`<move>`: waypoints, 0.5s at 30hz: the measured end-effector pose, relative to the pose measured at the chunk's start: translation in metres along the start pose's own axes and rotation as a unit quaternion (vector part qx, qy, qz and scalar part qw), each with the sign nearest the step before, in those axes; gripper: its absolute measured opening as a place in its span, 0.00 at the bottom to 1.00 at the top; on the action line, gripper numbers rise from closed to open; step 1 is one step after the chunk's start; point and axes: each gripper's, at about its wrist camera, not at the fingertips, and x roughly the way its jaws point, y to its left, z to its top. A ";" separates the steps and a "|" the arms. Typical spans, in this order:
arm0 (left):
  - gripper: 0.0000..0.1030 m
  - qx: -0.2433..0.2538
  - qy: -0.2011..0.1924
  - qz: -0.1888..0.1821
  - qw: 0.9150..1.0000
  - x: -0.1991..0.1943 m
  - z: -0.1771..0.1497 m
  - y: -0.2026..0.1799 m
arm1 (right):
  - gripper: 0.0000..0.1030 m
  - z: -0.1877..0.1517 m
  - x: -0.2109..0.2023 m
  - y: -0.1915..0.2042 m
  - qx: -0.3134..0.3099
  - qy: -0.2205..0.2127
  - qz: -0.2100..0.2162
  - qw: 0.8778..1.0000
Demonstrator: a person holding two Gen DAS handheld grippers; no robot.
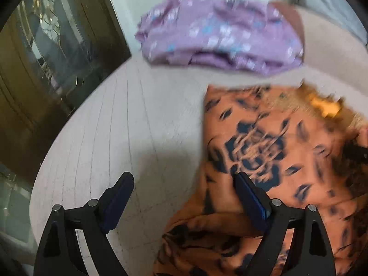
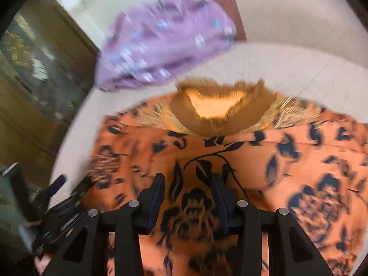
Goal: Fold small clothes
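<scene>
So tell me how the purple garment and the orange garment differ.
The purple garment is folded into a compact bundle; the orange garment lies spread out, still unfolded. The purple one has small pale blue and white flowers; the orange one has big dark roses and leaves. The purple one lies farther from the grippers, while the orange one lies right under them. Both are printed fabric on the same pale surface.

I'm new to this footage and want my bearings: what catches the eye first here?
The orange top with dark flowers fills the near part of the pale round seat, its brown collar pointing away. Beyond it, toward the far edge, lies a folded purple garment with pale blue flowers. Black fingers frame the bottom of each view.
</scene>
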 end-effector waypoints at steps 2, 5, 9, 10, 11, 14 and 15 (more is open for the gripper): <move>0.88 -0.005 -0.003 -0.007 1.000 0.000 0.000 0.004 | 0.42 0.006 0.014 0.001 -0.002 -0.010 -0.022 1.000; 0.88 0.006 -0.014 -0.008 1.000 -0.003 0.002 0.005 | 0.42 0.017 0.011 0.008 0.011 -0.028 -0.027 0.999; 0.88 -0.007 -0.010 -0.023 1.000 0.001 0.005 0.011 | 0.42 0.019 0.004 0.035 -0.014 -0.043 0.005 0.999; 0.88 -0.006 -0.008 -0.023 1.000 0.002 0.005 0.010 | 0.42 0.017 0.010 0.043 -0.019 -0.037 0.009 0.999; 0.88 -0.005 -0.008 -0.023 1.000 0.002 0.005 0.009 | 0.42 0.015 0.018 0.047 -0.018 -0.026 0.010 0.999; 0.88 -0.003 -0.009 -0.027 1.000 0.001 0.003 0.007 | 0.40 0.012 0.042 0.050 -0.015 0.000 -0.014 1.000; 0.88 -0.001 -0.011 -0.030 1.000 -0.001 0.003 0.007 | 0.40 0.010 0.038 0.050 -0.015 -0.006 -0.013 1.000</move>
